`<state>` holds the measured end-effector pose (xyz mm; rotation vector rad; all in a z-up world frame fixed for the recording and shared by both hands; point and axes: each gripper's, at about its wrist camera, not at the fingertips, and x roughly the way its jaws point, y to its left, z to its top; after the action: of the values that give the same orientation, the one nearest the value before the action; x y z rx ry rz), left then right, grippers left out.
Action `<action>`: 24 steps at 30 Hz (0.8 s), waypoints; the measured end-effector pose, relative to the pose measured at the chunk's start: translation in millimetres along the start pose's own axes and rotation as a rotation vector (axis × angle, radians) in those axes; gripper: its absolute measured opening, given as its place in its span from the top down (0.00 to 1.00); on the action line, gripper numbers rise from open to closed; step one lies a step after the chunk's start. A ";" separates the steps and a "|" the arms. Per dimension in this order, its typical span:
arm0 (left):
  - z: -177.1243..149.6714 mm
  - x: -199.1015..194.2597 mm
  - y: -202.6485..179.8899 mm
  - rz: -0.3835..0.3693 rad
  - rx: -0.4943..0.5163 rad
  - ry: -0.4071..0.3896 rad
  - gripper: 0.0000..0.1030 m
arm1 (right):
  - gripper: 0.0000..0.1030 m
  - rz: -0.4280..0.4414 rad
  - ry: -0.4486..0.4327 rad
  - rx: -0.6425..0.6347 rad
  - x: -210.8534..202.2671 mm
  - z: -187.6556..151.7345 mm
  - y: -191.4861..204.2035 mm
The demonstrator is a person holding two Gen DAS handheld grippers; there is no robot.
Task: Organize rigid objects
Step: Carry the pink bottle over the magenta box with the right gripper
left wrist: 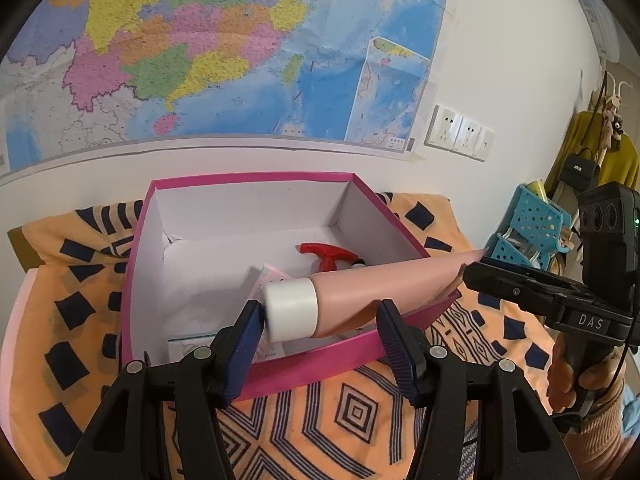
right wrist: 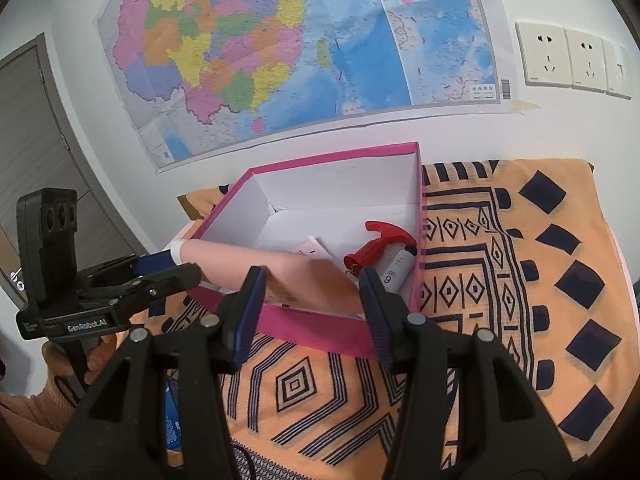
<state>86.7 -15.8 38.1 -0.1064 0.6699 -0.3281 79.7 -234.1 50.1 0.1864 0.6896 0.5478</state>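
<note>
Behind the pink box [left wrist: 248, 178], on the white wall: a large coloured map [left wrist: 200, 60], with a row of wall sockets [right wrist: 572, 60] off to the map's right. Under the box, spread well past it on every side: an orange cloth [left wrist: 352, 408] with dark blue diamonds and line patterns. Box itself lidless, white inside, pink rim and outer walls, standing on the cloth close to the wall.

Over the box's near wall, lifted clear of the floor: a pink squeeze tube [left wrist: 380, 284], lying crosswise. Long axis roughly along that near wall. White cap [left wrist: 290, 312] pointing towards the box's left side and hanging over the interior; flat crimped tail pointing right, out past the box's near right corner and slightly higher than the cap.

Against the box's right wall, flat on the floor: a small white spray bottle [right wrist: 396, 268], red trigger head [right wrist: 380, 240] towards the back of the box. Beside it on the floor, nearer the middle: a pale pink leaflet [right wrist: 310, 250].

Just in front of the box's near wall: right gripper [right wrist: 310, 280], jaws about half closed, pads pressed on either edge of the tube's flat tail and carrying it. Left gripper [left wrist: 320, 308] likewise at a middling gap, not clamping; tube lying across that gap lengthwise, cap right beside one pad, contact impossible to judge.
</note>
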 end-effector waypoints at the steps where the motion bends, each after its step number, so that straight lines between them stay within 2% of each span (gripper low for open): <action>1: 0.4 1.1 0.3 0.000 -0.001 0.002 0.43 | 0.50 0.000 0.001 0.000 0.0 0.1 -0.2; 24: -1.8 33.2 4.5 0.013 -0.033 0.065 0.42 | 0.50 -0.023 0.043 0.034 17.8 0.6 -16.2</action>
<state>111.1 -22.6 16.2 -0.1235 0.7403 -0.3091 98.3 -238.2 35.2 0.1988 0.7418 0.5199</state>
